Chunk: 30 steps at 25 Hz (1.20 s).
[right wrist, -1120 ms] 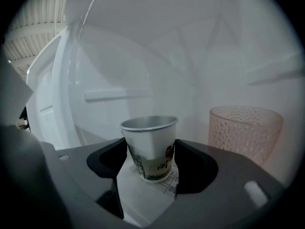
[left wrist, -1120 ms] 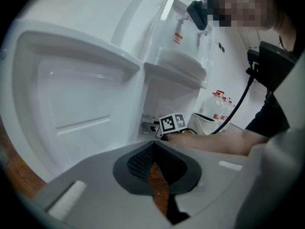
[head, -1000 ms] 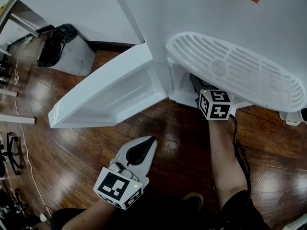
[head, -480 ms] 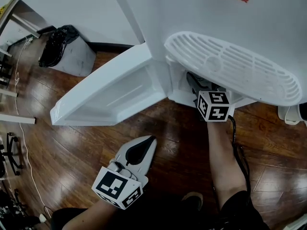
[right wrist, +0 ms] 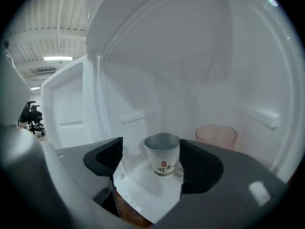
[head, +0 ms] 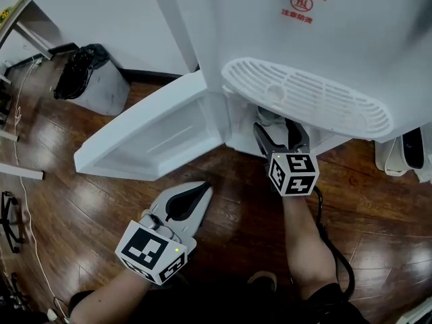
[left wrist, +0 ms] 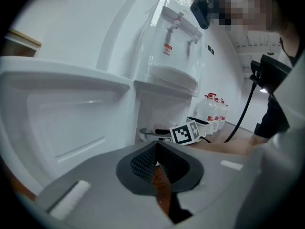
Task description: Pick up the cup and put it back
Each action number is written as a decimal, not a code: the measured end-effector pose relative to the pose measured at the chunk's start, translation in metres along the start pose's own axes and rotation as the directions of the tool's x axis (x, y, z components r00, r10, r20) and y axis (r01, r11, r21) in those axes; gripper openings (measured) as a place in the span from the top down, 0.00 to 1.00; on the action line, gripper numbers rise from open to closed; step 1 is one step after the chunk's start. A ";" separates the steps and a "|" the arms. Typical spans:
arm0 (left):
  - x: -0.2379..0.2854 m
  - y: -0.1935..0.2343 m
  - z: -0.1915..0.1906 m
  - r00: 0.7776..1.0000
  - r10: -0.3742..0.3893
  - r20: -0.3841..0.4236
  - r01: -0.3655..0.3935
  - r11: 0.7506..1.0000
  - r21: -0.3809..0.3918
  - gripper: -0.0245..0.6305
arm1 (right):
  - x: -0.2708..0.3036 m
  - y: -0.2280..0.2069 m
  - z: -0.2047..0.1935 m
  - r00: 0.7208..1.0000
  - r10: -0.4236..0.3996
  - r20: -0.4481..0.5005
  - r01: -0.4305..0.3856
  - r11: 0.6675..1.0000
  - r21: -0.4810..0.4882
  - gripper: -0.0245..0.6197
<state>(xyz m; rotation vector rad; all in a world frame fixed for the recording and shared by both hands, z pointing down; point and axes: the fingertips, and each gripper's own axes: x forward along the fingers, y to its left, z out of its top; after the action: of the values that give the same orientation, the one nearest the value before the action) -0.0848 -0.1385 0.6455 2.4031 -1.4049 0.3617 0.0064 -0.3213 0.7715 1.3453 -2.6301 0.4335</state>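
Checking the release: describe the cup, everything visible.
The cup is small, white, paper-like, grey inside, with a small red print low on its side. It stands upright on the cabinet floor between the right gripper's jaws, which have just been opening: one pad is clear of it, the other close, contact unclear.

Bright, even indoor light; the glossy dark wooden floor (head: 236, 174) carries soft glare streaks. Both gripper views bulge strongly, with dark corners. A ceiling strip lamp (right wrist: 57, 58) glows.

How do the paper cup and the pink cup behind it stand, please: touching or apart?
Apart. The right gripper view shows white cabinet wall between the paper cup and the pink cup.
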 end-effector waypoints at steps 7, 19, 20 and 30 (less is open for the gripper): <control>-0.007 -0.010 0.005 0.999 -0.040 -0.032 0.040 0.999 0.018 0.93 | -0.031 -0.002 0.011 1.000 0.030 -0.004 -0.030 0.999 0.024 0.39; -0.043 -0.008 0.094 0.987 -0.112 0.115 0.106 0.993 0.060 0.86 | -0.136 0.090 0.114 0.955 0.283 0.090 -0.280 0.959 -0.041 0.61; -0.043 -0.009 0.102 0.984 -0.115 0.134 0.108 0.992 0.059 0.84 | -0.145 0.097 0.123 0.949 0.303 0.089 -0.300 0.953 -0.052 0.63; -0.063 -0.024 0.153 0.971 -0.072 0.229 0.072 0.997 0.007 0.78 | -0.217 0.123 0.190 0.930 0.358 0.083 -0.345 0.928 -0.138 0.94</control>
<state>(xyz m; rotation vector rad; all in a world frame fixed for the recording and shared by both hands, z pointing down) -0.0867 -0.1402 0.4783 2.5526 -1.4038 0.0656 0.0323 -0.1486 0.5114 0.8810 -2.9419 0.2429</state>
